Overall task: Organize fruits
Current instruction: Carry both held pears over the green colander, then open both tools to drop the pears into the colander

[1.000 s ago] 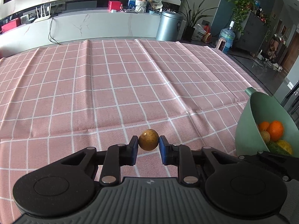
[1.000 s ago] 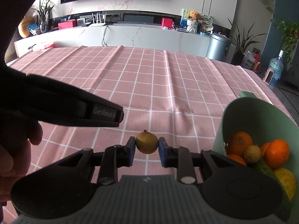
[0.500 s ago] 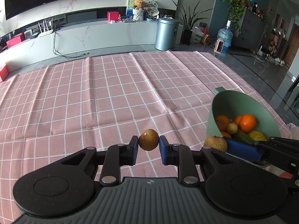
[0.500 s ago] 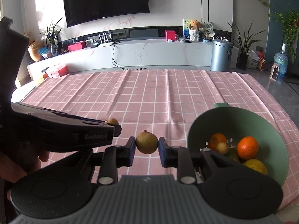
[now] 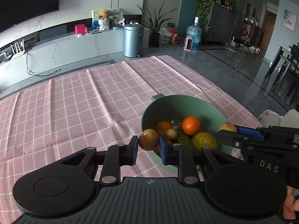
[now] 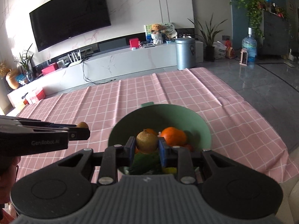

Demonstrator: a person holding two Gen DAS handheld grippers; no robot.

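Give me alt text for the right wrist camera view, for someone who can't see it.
The right gripper holds a small round brown fruit between its blue-padded fingers, in front of a sage green plastic bowl of oranges and other fruit on a pink checked tablecloth. At left, the left gripper holds a similar fruit; a living room lies beyond.

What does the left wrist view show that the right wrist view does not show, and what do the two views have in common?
Only the left wrist view shows the dark dining chairs at its right edge and the small brown fruit lying among the oranges in the bowl.

Only the right wrist view shows the whole television on the wall and the red boxes on the floor beside the cabinet.

Both show the green bowl on the pink checked cloth, the grey bin, and both grippers, the left gripper and the right gripper, each shut on a brown fruit.
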